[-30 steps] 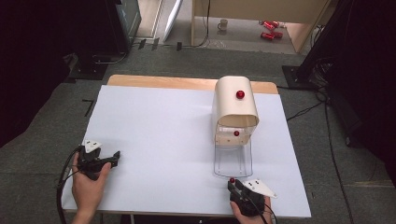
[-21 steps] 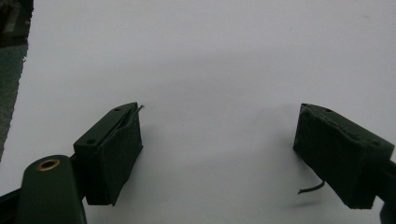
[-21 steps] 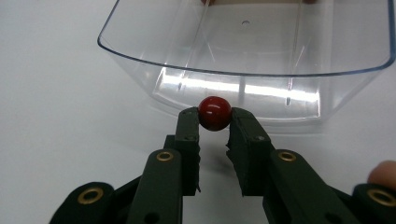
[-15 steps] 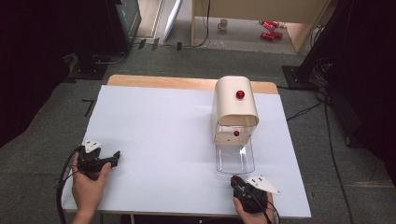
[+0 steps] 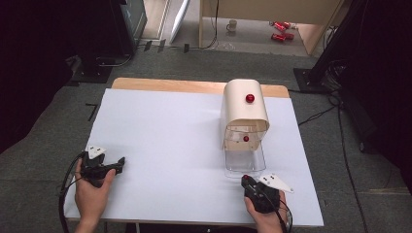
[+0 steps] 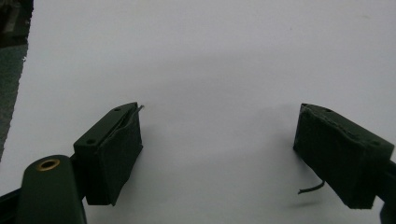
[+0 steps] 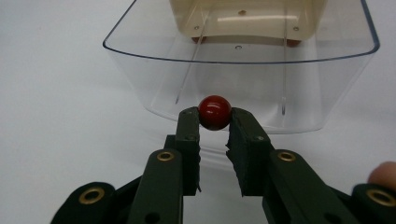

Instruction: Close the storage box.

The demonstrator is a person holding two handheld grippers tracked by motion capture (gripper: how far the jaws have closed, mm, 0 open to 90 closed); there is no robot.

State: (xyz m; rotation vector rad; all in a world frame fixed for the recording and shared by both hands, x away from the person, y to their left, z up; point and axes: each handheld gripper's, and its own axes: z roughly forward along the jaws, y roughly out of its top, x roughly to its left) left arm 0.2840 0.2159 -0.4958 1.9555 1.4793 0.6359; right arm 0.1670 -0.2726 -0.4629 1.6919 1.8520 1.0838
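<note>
the right gripper (image 7: 214,122) clenches a red knob (image 7: 214,112) on the clear drawer (image 7: 140,70); left gripper (image 6: 219,154) gapes over white table (image 5: 170,126); dark floor (image 5: 63,111) around.

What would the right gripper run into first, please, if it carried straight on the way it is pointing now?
Most likely the clear plastic tray. The right gripper, its fingers shut on the red ball, points at the tray's near wall, which looks close ahead, though depth is hard to judge. The cream housing lies behind it.
</note>
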